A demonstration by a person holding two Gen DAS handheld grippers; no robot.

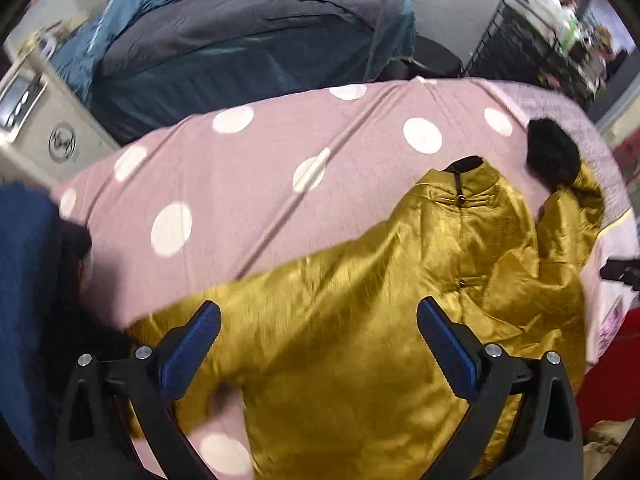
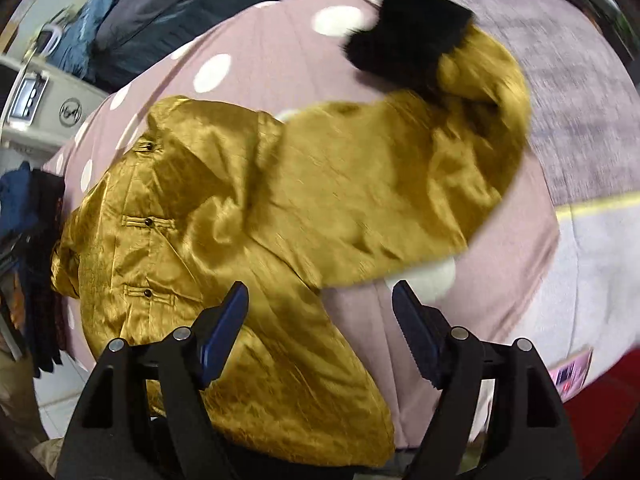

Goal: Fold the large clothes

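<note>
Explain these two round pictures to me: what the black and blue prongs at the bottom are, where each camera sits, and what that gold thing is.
There is no robot here. A person holds a hand tool in each hand, each with two fingers that pinch, and a wide-angle camera on each tool looks forward along those fingers, which makes the pictures round.

One picture looks out from the left gripper, the other from the right gripper. The blue strips are the finger pads.

Both look down on a gold satin jacket with knot buttons down the front and a black furry cuff on one sleeve. It lies spread on a pink bedcover with white dots.

Both grippers are open above the jacket and hold nothing.
</note>
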